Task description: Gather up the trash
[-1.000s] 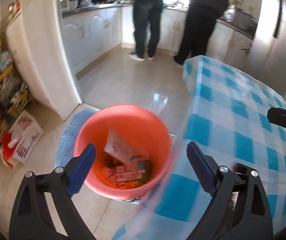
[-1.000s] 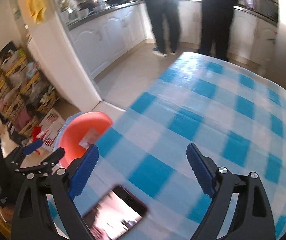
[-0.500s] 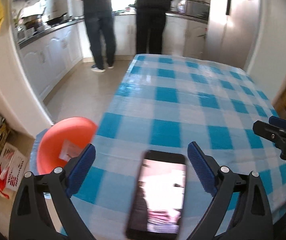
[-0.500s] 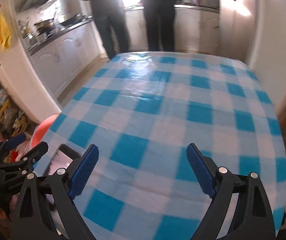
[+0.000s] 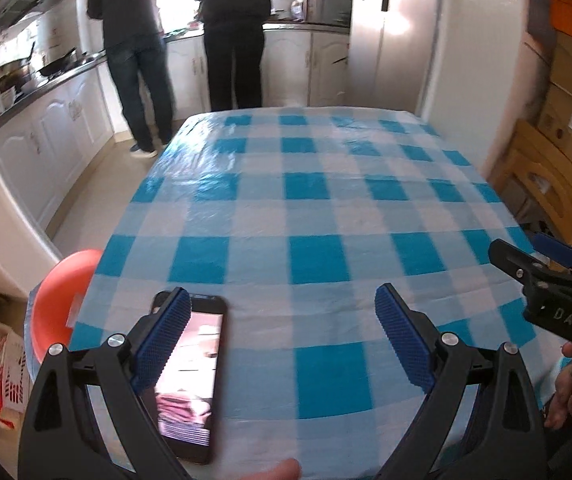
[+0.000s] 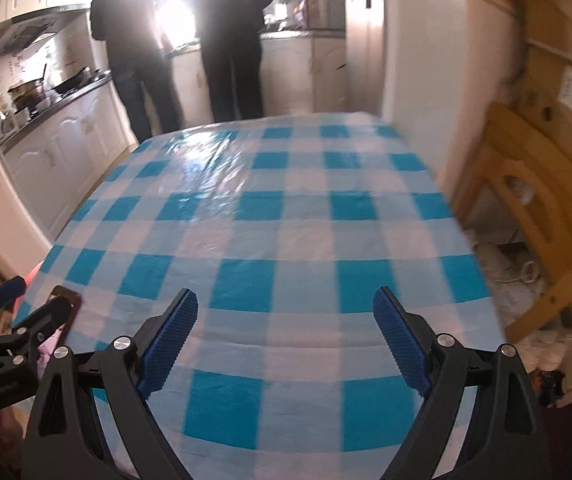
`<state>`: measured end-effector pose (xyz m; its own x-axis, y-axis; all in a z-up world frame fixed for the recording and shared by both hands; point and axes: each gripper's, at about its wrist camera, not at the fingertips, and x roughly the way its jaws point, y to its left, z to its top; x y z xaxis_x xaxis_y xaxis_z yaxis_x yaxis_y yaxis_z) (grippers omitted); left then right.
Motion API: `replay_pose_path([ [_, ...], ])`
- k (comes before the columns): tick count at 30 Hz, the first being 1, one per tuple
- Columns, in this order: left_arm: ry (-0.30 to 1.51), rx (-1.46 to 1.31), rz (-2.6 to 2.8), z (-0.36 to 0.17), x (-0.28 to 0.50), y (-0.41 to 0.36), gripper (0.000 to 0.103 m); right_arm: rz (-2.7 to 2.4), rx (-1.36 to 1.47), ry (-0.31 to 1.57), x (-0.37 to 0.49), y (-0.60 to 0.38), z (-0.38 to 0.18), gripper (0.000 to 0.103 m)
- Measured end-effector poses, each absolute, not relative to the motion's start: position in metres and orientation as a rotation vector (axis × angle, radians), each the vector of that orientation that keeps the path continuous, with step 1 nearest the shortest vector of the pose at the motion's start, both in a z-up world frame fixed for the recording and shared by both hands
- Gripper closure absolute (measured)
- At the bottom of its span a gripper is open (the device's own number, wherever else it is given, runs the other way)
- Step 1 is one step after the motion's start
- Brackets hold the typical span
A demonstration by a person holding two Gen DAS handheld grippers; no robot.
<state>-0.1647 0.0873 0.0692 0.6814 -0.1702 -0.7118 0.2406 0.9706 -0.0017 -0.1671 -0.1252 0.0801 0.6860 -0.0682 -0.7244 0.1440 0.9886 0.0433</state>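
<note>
1. Left wrist view: the left gripper (image 5: 282,336) hovers over the near edge of the bench (image 5: 326,208), its jaws spread wide with nothing between them. The bench wears a blue and white checked cloth.
2. A phone (image 5: 192,376) lies flat on the cloth at the near left, screen lit; the gripper's left finger partly covers its top corner in the picture.
3. The orange bin (image 5: 62,300) stands on the floor just past the bench's left edge, only partly in view, with a pale scrap of trash (image 5: 75,309) at the part that shows beside the cloth.
4. The right gripper (image 5: 542,268) enters from the right, above the bench's right edge, with a hand (image 5: 566,396) below it.
5. Two people (image 5: 190,32) stand with backs turned at the kitchen counter beyond the bench.
6. Right wrist view: the right gripper (image 6: 286,340) is spread wide and empty over the near cloth.
7. The left gripper (image 6: 26,320) shows at the far left, over the phone (image 6: 71,307), with a sliver of the bin (image 6: 33,276) just behind it.
8. A wooden chair (image 6: 534,216) stands right of the bench.
</note>
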Motion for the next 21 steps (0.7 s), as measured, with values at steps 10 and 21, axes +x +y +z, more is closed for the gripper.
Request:
replay_pose_path([
  [10, 0.699, 0.122, -0.253, 0.099, -0.182, 0.059, 0.009, -0.211, 0.087, 0.678, -0.197, -0.139, 0.111, 0.014],
  [21, 0.642, 0.127, -0.243, 0.115, -0.196, 0.054, 0.009, -0.258, 0.09, 0.604, -0.22, -0.142, 0.127, 0.013],
])
